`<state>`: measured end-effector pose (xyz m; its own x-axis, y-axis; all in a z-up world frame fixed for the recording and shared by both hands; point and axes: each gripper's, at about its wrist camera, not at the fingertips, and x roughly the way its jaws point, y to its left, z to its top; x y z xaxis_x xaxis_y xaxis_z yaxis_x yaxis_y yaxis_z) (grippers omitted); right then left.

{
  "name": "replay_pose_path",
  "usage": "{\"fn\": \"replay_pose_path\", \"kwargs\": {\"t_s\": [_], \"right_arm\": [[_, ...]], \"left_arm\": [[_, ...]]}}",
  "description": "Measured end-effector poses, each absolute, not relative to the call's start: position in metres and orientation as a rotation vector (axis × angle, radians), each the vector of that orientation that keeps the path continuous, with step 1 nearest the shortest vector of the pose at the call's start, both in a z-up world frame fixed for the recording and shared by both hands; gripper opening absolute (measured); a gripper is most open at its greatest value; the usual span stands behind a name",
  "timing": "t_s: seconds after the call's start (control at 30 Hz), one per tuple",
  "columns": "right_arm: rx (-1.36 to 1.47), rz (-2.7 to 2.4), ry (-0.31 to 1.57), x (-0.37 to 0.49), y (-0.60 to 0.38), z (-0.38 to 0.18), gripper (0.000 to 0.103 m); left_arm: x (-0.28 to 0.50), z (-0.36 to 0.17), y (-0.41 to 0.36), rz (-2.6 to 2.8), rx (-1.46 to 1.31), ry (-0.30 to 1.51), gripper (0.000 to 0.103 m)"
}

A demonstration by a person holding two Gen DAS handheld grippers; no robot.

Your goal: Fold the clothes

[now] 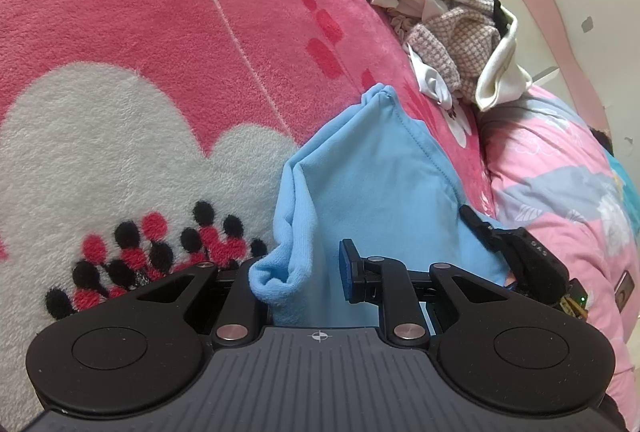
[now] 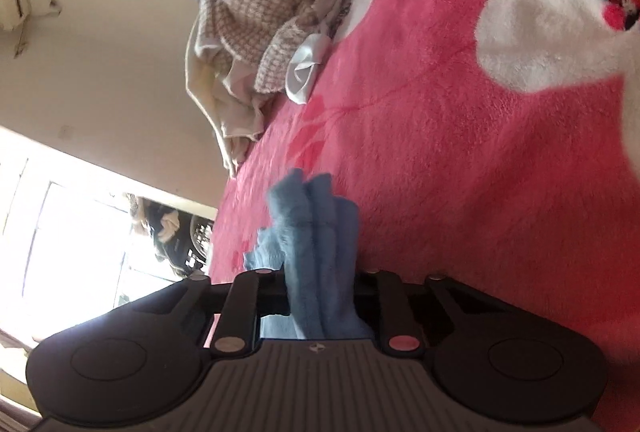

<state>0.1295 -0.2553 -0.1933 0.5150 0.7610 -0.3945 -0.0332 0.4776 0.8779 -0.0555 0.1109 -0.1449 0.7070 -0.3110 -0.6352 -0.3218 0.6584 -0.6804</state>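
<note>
1. Pointing down at a slant over the bed, the left gripper (image 1: 304, 282) has its jaws drawn close on a bunched fold of the light blue garment (image 1: 372, 168); one blue-padded finger (image 1: 347, 270) shows against the cloth, while the other finger is hidden behind the fold.
2. Seen from the left wrist camera, the right gripper (image 1: 486, 232) lies at the blue garment's far edge, its black body partly out of view.
3. From its own camera, which is tilted hard to one side, the right gripper (image 2: 322, 296) is clamped on several gathered layers of the same blue cloth (image 2: 316, 232); the fingertips are buried in the folds.
4. One blue garment is in play. It lies spread on the pink fleece blanket (image 1: 160, 44), between the two grippers, and each one has hold of an end.
5. One heap of unfolded clothes (image 1: 452, 32) sits further back on the blanket, well apart from the blue piece: cream, white and pink-checked fabrics tangled together.
6. One pink patterned quilt (image 1: 560, 200) lies beside the blanket.
</note>
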Motion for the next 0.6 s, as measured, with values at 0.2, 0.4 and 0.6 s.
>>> {"fn": "replay_pose_path", "kwargs": {"t_s": [0.2, 0.4, 0.6], "right_arm": [[0.846, 0.591, 0.910, 0.135, -0.243, -0.183, 0.016], [0.563, 0.562, 0.831, 0.121, -0.225, -0.152, 0.014], [0.261, 0.550, 0.731, 0.103, -0.199, -0.119, 0.014]], "left_arm": [[-0.056, -0.145, 0.112, 0.007, -0.881, 0.811, 0.018], [-0.060, -0.140, 0.108, 0.025, -0.837, 0.788, 0.007], [-0.066, -0.132, 0.107, 0.021, -0.824, 0.750, 0.005]]}}
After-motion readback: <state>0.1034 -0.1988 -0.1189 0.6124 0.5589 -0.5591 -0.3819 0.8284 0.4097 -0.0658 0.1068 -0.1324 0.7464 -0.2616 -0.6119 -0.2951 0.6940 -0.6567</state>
